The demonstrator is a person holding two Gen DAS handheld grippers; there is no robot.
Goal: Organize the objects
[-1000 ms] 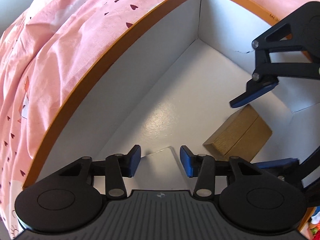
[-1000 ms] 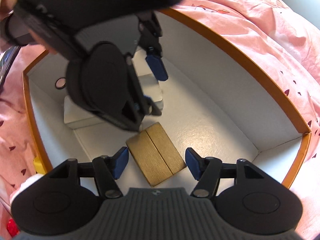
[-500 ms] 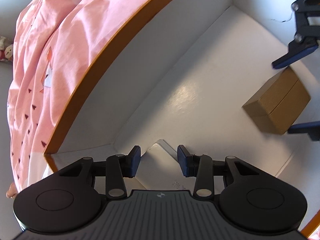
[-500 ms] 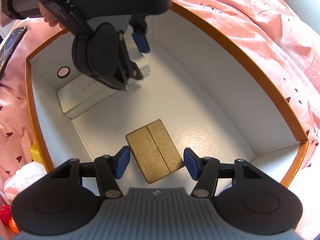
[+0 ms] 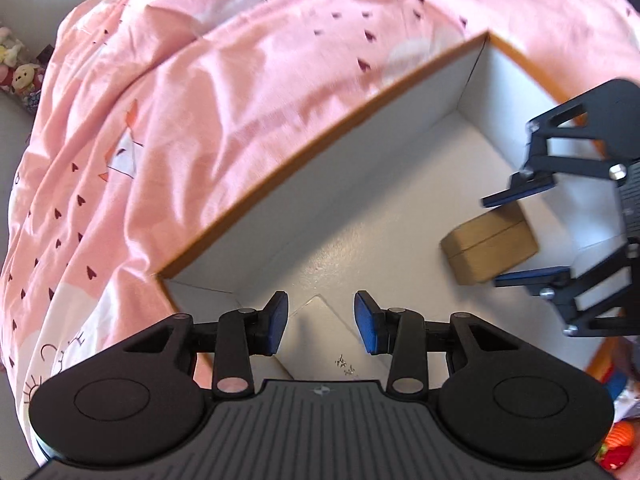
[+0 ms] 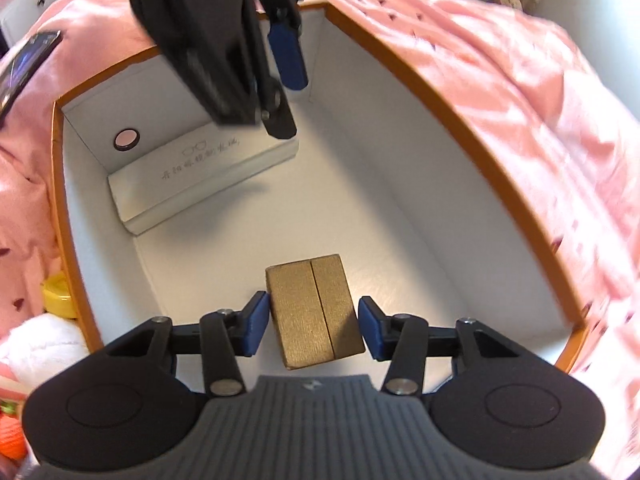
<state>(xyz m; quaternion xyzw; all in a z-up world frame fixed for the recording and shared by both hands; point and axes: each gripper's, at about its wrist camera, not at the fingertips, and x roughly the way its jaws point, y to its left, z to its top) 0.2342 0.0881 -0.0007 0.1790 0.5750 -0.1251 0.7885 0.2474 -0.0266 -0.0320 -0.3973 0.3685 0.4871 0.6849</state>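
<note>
- Right gripper [image 6: 311,326] pointing steeply down into the box, jaws closing around the gold box [image 6: 314,310] — left pad touching or nearly touching its side, right pad just beside the other, not yet clamped.
- Straddling the 2 long sides, seam running between the pads, probably to give flat parallel faces for a square pinch.
- Gold box lying flat on the white floor of the orange-rimmed carton [image 6: 440,92], near the middle, well apart from every wall — likely either being picked for repositioning or just set down; cannot tell which.
- Left gripper [image 5: 322,322] jaws partly apart, nothing between the pads, hovering above the near corner over the white glasses box [image 6: 200,176].
- White glasses box tucked flush into the far-left corner in the right wrist view, against 2 walls — a tidy packing spot that leaves floor free.
- Carton resting on pink bedding [image 5: 200,120]; a phone [image 6: 28,60] lying on it outside the rim.
- Risk: a skewed pinch could twist the gold box.
</note>
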